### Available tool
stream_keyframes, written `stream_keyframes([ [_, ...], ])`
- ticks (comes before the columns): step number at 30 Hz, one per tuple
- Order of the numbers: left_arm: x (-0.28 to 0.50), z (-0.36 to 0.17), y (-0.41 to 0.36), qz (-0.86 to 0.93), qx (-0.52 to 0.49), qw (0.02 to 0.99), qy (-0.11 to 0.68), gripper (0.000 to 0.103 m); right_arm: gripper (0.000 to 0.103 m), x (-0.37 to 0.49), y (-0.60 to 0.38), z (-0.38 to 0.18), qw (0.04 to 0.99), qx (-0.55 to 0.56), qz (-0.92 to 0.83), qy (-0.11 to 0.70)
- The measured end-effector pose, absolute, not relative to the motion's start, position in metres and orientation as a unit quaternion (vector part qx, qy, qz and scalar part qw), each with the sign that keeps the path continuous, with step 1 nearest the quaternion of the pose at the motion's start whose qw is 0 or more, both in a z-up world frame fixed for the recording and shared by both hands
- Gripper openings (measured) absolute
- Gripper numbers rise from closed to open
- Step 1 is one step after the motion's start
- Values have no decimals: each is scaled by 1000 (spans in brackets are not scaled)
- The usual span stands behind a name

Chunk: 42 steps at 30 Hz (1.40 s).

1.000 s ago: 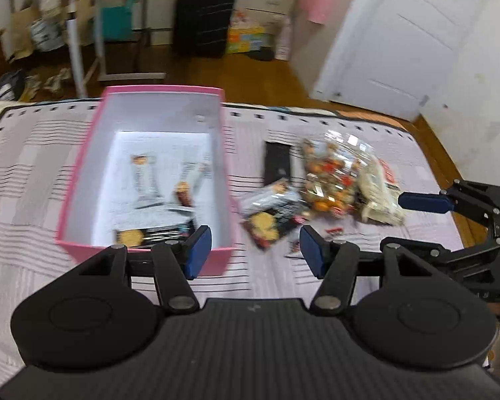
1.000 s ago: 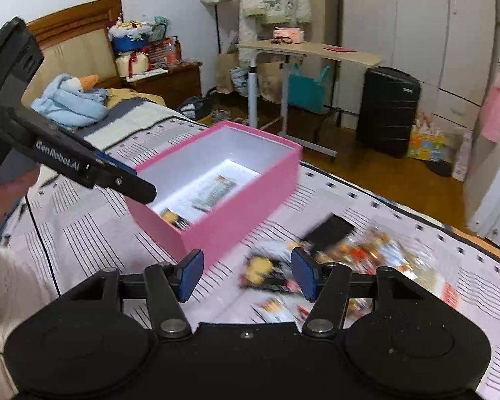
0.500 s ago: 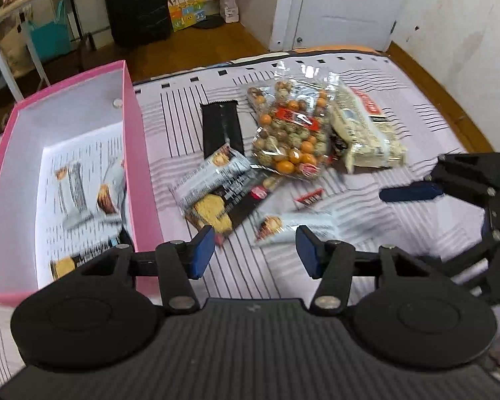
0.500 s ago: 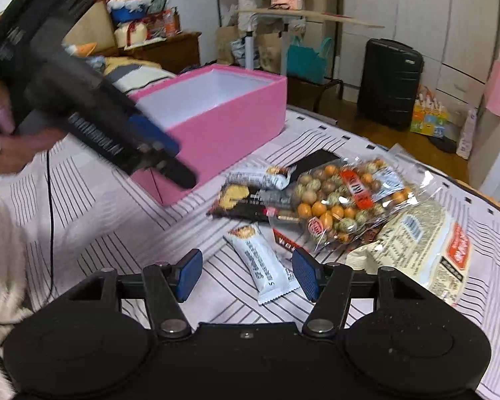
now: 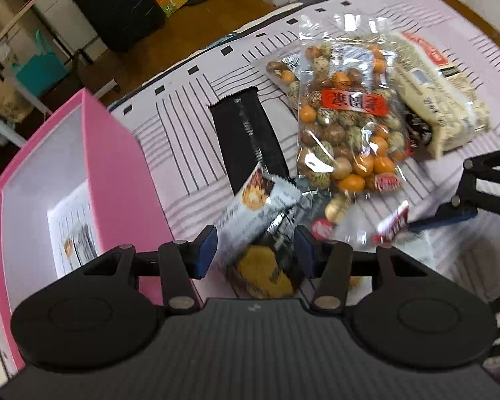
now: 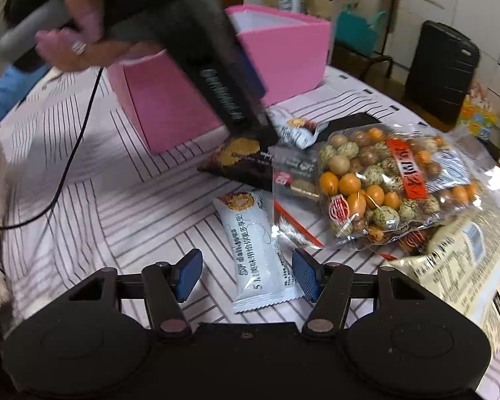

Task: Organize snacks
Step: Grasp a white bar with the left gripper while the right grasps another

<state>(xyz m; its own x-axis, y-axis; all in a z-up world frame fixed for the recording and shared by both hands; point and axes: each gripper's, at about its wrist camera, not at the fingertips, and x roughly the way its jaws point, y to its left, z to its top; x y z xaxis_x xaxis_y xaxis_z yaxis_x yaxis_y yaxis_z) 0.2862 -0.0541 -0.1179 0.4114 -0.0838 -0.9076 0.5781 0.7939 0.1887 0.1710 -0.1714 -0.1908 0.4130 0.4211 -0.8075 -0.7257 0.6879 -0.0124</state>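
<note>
A pink box (image 5: 116,180) stands on the striped bedspread with a few snack bars inside (image 5: 76,240). My left gripper (image 5: 255,253) is open, its jaws astride a white snack bar (image 5: 253,213) and a dark cookie packet (image 5: 263,273) beside the box. My right gripper (image 6: 246,275) is open, with a white-blue snack bar (image 6: 256,250) lying between its jaws. A clear bag of mixed nuts (image 6: 383,180) and a cream rice-cracker bag (image 6: 463,266) lie to the right. A black flat packet (image 5: 246,140) lies behind.
The left gripper body and the hand holding it (image 6: 83,36) cross the right wrist view over the box (image 6: 283,46). A black suitcase (image 5: 116,3) and a teal bag (image 5: 36,66) stand on the wooden floor beyond the bed edge.
Both grippers have moved down and closer to the snacks. The left one now straddles the white bar and cookie packet; the right one has come around the white-blue bar.
</note>
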Motion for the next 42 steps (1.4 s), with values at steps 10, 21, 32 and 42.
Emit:
stream_keyframes([
  [10, 306, -143, -71, -248, 284, 779, 501, 50, 53, 169, -175, -203, 832, -196, 333, 398],
  [21, 323, -151, -57, -250, 243, 778, 523, 31, 40, 157, -179, -197, 845, -180, 304, 403],
  [32, 286, -125, -41, -205, 228, 835, 457, 21, 39, 139, -186, -191, 856, -134, 261, 426],
  [42, 243, -81, -18, -207, 156, 870, 420, 20, 37, 123, -183, -182, 857, -115, 236, 442],
])
